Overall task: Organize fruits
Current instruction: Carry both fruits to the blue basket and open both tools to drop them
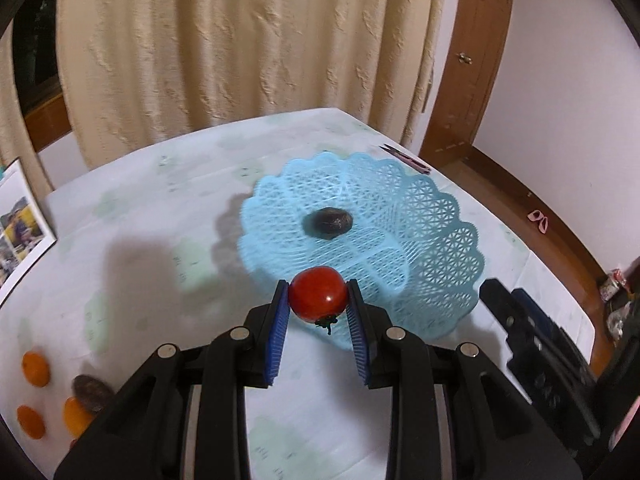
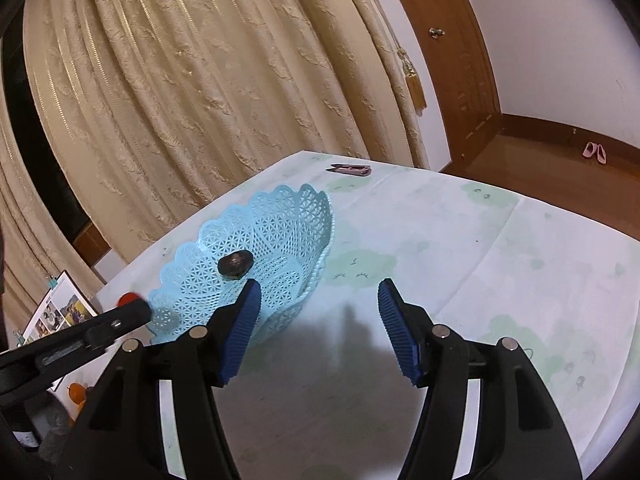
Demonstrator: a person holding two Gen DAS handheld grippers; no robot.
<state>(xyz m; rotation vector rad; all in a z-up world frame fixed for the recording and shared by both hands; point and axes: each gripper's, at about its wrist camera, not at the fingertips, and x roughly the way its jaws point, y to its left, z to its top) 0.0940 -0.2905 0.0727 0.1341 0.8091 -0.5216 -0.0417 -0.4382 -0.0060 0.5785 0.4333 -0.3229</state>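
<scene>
My left gripper [image 1: 318,294] is shut on a red tomato [image 1: 318,294] and holds it over the near rim of a light blue lattice basket [image 1: 432,216]. One dark brown fruit [image 1: 328,222] lies in the basket's middle. The right wrist view shows the basket [image 2: 280,216] with the dark fruit [image 2: 235,264], the tomato [image 2: 128,298] and the left gripper at the basket's left rim. My right gripper [image 2: 318,292] is open and empty, above the tablecloth to the right of the basket.
Several oranges [image 1: 35,368] and a dark brown fruit [image 1: 91,392] lie on the table at the lower left. A photo sheet [image 1: 20,224] lies at the left edge. A small pink clipper [image 2: 350,169] lies behind the basket. Curtains hang behind the table.
</scene>
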